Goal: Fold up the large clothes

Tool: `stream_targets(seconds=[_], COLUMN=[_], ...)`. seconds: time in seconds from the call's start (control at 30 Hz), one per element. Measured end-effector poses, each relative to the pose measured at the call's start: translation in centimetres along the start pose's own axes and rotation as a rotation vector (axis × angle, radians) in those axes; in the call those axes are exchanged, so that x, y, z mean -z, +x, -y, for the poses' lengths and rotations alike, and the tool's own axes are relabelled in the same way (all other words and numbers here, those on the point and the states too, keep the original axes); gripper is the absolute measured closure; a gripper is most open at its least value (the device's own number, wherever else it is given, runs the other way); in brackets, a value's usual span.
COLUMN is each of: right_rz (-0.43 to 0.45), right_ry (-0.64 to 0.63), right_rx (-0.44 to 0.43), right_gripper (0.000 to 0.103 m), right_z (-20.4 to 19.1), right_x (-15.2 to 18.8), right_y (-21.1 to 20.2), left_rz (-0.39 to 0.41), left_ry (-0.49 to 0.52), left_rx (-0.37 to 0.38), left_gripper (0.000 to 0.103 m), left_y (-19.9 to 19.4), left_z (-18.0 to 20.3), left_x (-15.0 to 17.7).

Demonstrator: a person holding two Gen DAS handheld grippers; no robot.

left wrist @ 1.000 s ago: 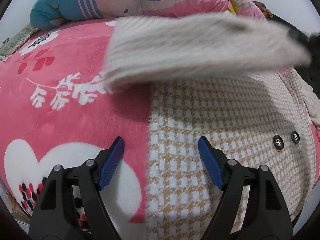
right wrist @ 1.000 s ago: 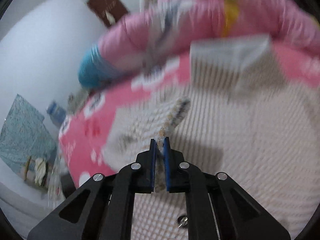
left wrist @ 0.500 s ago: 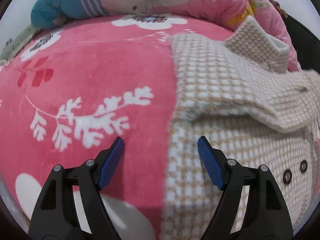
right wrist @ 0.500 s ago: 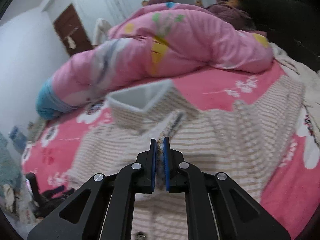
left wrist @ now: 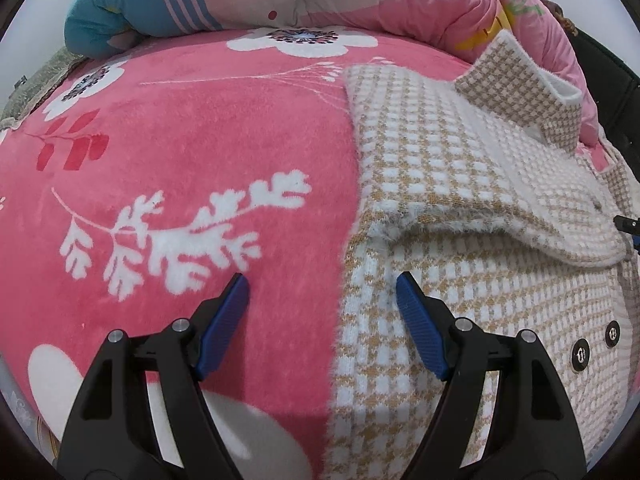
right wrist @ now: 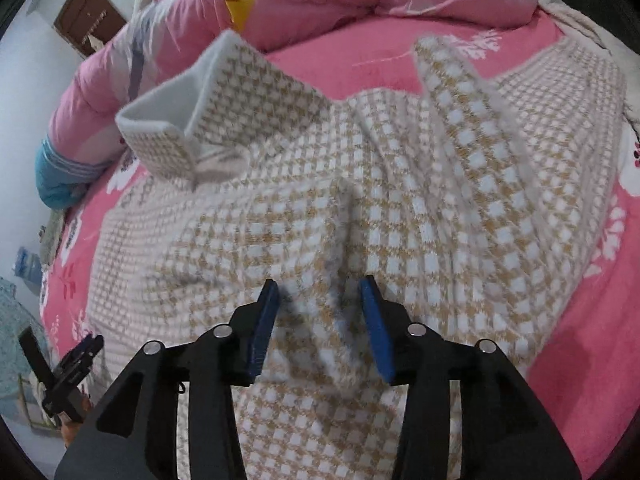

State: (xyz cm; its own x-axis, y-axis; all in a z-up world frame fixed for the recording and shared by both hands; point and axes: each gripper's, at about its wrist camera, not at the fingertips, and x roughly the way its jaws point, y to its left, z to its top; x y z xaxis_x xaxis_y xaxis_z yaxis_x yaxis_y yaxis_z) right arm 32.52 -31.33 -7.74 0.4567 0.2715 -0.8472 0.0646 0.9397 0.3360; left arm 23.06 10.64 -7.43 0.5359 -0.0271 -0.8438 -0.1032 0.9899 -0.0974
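The right gripper (right wrist: 318, 294) has just been opening, a raised fold of the houndstooth coat (right wrist: 400, 208) loose between its jaws. The left gripper (left wrist: 322, 288) gapes empty over the coat's edge on the pink blanket (left wrist: 180, 152); the hem is cropped.

Left claw (left wrist: 322, 286) and right claw (right wrist: 318, 294) are both showing black angular arms, silver pivot screws, ribbed blue pads (left wrist: 420, 336).
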Motion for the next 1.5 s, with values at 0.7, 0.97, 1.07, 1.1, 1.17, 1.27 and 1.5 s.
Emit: stream_targets(seconds=[0.7, 0.97, 1.07, 1.1, 1.17, 1.27, 1.5], right_rz=[0.095, 0.277, 0.231, 0.208, 0.144, 0.046, 0.102], right_ry=[-0.205, -0.258, -0.343, -0.359, -0.361, -0.308, -0.312], right_rx=[0.328, 0.250, 0.156, 0.143, 0.154, 0.136, 0.093], right_gripper=[0.075, 0.072, 0.072, 0.072, 0.072, 0.070, 0.064], right_z=[-2.7, -7.0, -9.8, -10.3, -10.4, -8.0, -7.7], right_x=[-0.7, -0.1, 0.6, 0.6, 0.9, 1.4, 0.0], right_y=[1.0, -5.8, -4.0, -2.9, 0.1, 4.3, 0.5], left_rz=[0.013, 0.196, 0.179, 0.147, 0.087, -0.040, 0.033], left_ry=[0.012, 0.030, 0.064, 0.072, 0.049, 0.000, -0.046], left_rx=[-0.004, 0.094, 0.152, 0.188, 0.216, 0.137, 0.211], left_gripper=[0.029, 0.031, 0.031, 0.031, 0.031, 0.030, 0.034], left_y=[-0.3, -5.4, -4.9, -3.9, -1.5, 4.0, 2.0], left_z=[0.2, 0.1, 2.7, 3.8, 4.7, 4.4, 1.6], left_x=[0.1, -3.5, -6.0, -7.0, -7.9, -7.5, -8.4])
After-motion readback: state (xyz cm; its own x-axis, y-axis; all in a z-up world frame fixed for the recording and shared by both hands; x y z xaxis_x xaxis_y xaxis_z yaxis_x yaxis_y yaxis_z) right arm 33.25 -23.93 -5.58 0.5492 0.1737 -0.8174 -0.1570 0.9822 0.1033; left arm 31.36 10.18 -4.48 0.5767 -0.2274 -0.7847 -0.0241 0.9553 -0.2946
